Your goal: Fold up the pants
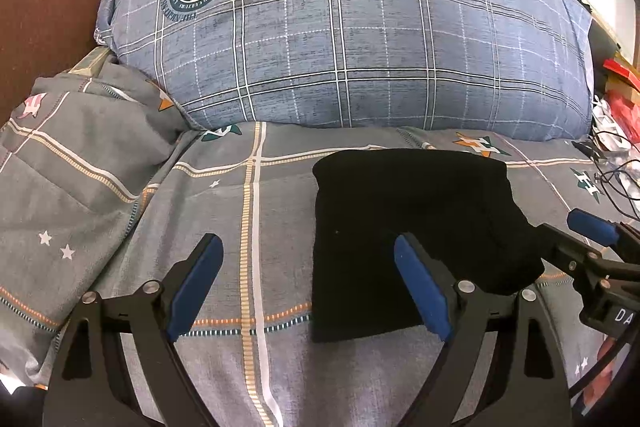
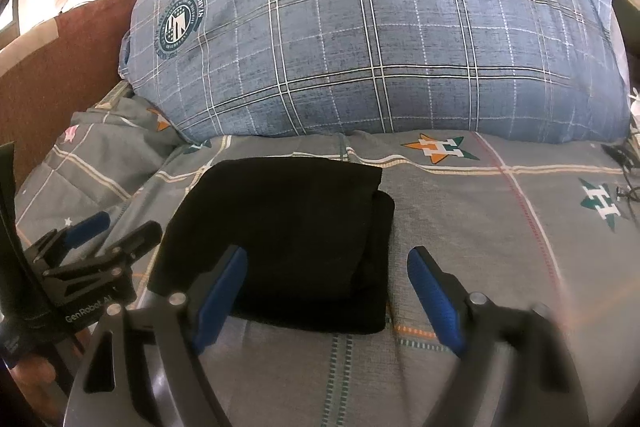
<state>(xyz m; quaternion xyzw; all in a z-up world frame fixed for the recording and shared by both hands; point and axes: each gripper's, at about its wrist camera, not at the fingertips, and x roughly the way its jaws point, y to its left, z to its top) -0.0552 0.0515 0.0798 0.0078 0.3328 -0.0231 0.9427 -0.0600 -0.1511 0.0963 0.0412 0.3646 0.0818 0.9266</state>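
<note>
On the grey patterned bedsheet (image 1: 248, 367), in front of the big blue plaid pillow (image 1: 360, 27), the black pants (image 2: 280, 227) lay as a compact folded stack, its long axis running away from the cameras. Both tools hovered at its near edge with nothing between their fingers: the left gripper (image 1: 308, 283) spread wide, the bundle off to its right, and the right gripper (image 2: 324, 291) likewise spread, the bundle to its left. Neither looked clearly nearer. The right side's blur made contact hard to judge; folding seemed nearly finished.
</note>
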